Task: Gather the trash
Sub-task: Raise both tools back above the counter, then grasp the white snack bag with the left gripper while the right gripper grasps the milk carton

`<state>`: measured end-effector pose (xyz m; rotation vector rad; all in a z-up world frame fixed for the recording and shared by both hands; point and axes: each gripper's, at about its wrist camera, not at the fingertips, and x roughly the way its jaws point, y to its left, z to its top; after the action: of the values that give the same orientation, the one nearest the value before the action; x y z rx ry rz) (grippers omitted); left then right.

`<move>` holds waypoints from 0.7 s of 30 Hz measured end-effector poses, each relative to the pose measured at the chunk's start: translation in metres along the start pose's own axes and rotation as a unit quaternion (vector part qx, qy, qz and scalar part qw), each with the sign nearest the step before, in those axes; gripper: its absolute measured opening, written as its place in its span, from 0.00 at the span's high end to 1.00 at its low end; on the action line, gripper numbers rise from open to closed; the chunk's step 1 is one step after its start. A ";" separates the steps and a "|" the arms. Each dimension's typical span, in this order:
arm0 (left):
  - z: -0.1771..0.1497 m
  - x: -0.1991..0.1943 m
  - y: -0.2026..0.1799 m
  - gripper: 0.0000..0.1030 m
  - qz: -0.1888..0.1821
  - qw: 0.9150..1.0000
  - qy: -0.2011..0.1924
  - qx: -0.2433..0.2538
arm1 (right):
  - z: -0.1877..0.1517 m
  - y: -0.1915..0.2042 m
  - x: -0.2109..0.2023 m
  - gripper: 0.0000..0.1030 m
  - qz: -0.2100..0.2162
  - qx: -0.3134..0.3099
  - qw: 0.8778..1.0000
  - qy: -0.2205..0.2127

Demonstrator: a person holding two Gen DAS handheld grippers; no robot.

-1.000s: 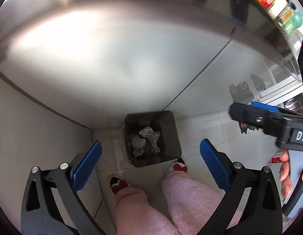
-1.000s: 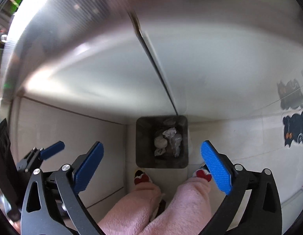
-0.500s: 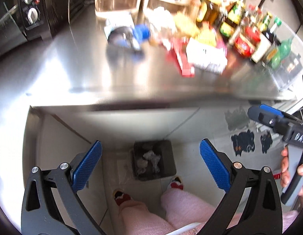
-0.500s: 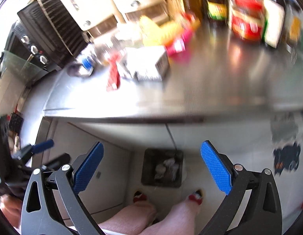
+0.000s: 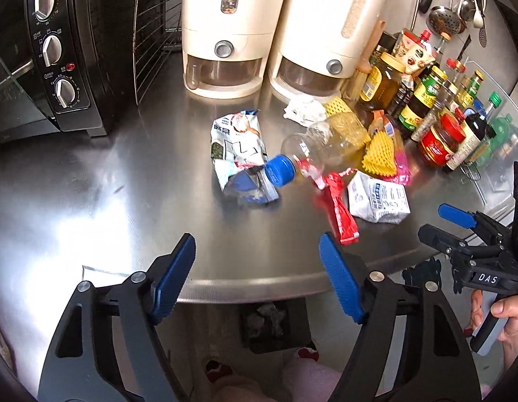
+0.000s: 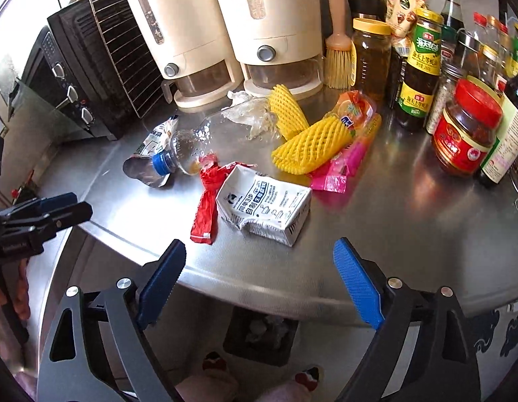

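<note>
Both grippers held above the near edge of the steel counter (image 5: 91,174), trash spread on it.

The left gripper (image 5: 257,269) and the right gripper (image 6: 259,276) are shown with jaws apart and nothing between the blue pads; the jaws of both have just been closing. The trash is found at mid-counter: a crumpled snack bag (image 5: 237,154), a clear bottle (image 5: 321,145) with a blue cap laid across it, a red wrapper (image 6: 207,201), a flattened white carton (image 6: 265,209) just right of it, yellow foam nets (image 6: 312,144), a pink wrapper (image 6: 342,167) and crumpled clear plastic (image 6: 250,115). A dark bin (image 6: 260,338) holding crumpled waste is seen on the floor below the counter edge. Two cream dispensers (image 5: 225,30) and sauce jars (image 6: 465,137) are located at the far side.
</note>
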<state>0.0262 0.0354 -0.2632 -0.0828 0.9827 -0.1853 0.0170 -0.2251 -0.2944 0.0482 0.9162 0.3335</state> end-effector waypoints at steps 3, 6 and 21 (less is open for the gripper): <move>0.015 0.009 0.008 0.32 0.009 1.000 -0.001 -0.007 | 0.009 -0.002 0.012 0.15 0.003 -0.013 1.000 0.008; 0.030 0.019 0.014 0.32 0.015 1.000 0.001 -0.011 | 0.016 -0.006 0.027 0.15 0.001 -0.023 1.000 0.021; 0.080 0.071 0.038 0.32 0.027 0.998 0.031 -0.038 | 0.034 -0.007 0.073 0.14 0.023 -0.086 0.994 0.059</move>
<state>0.1359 0.0577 -0.2833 -0.1218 1.0520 -0.1015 0.0862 -0.2061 -0.3306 -0.1094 1.0012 0.4605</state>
